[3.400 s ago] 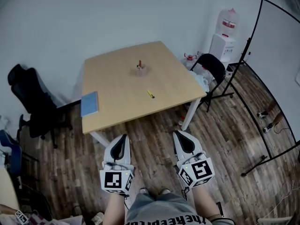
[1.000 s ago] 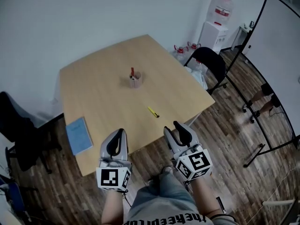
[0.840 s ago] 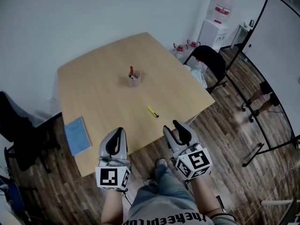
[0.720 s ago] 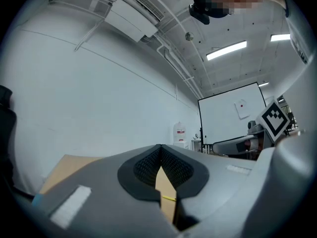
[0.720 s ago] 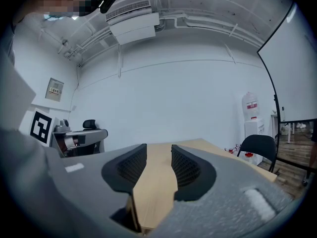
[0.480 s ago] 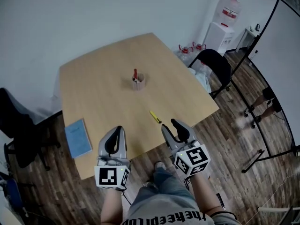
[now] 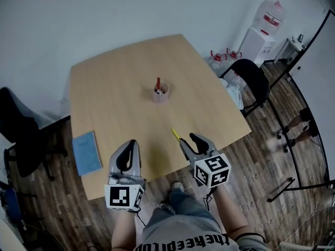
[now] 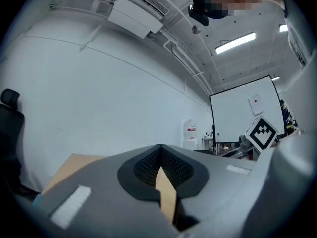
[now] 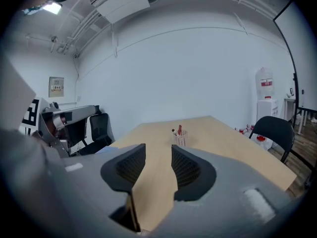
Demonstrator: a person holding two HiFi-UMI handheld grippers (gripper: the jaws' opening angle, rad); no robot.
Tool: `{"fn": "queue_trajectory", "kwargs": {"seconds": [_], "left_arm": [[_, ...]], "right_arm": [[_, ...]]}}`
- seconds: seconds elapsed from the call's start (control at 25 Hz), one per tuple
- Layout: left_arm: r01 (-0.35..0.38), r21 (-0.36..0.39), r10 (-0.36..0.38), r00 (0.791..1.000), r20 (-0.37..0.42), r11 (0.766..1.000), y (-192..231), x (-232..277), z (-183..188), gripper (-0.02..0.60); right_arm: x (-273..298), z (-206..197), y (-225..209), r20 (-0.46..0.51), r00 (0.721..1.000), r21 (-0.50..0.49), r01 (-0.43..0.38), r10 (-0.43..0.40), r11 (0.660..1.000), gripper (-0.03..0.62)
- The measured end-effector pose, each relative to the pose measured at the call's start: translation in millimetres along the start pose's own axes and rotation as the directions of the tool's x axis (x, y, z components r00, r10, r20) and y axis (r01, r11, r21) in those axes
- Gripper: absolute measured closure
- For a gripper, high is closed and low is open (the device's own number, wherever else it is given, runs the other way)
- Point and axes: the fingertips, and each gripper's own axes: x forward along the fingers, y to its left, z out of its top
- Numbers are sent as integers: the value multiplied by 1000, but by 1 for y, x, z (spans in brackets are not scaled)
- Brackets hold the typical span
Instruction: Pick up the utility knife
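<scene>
Approach to the yellow utility knife on the table.
I was still in the reach: the knife lay near the table's front edge, just ahead of my right gripper, whose jaws had just been opening with nothing between them. My left gripper was closed and empty. The right gripper stood nearer the knife than a second before. Next, I judged, it must straddle the knife and close.

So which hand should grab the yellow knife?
Right. The right gripper is beside the knife, and its jaws have just been opening, nothing between them. The left gripper is shut and farther away.
</scene>
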Motion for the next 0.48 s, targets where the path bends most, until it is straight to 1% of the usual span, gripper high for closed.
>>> {"fn": "queue_trajectory", "kwargs": {"seconds": [0.28,0.48], "left_arm": [[-46,-12,46,998,-32,999,9,7,-11,561],[-65,-16,65,997,-46,998,12,9,-19,561]], "right_arm": [[27,-30,-12,-123,992,-6,-38,37,999,412],[40,-53,-18,-199,978,20,-54,57,998,406]]}}
